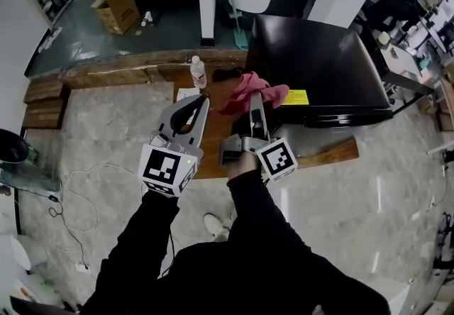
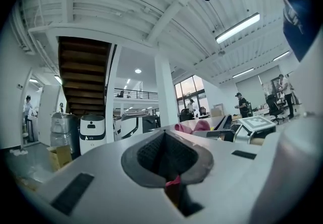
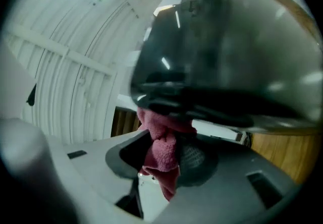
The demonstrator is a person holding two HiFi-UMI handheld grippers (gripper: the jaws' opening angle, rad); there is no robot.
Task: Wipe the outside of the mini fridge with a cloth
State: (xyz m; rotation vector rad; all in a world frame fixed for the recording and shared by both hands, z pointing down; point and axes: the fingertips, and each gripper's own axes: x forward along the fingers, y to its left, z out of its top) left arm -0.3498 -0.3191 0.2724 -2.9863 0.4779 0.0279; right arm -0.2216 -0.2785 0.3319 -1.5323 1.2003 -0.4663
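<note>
Pale marbled floor (image 1: 106,129) fills the head view, with a low wooden board (image 1: 323,153) lying across the middle. On it, right of centre, sits the black mini fridge (image 1: 319,65). Only its glossy top shows, and the right gripper view renders it as a dark blur. Clamped in the right gripper (image 1: 257,101), the pink cloth (image 1: 250,91) bunches against the fridge's left edge. Lower left of it, the left gripper (image 1: 201,101) has its jaws pressed together; a pink fleck beneath them is too small to identify. A water bottle (image 1: 199,72) stands just beyond, and a cardboard box (image 1: 117,10) sits at upper left.
</note>
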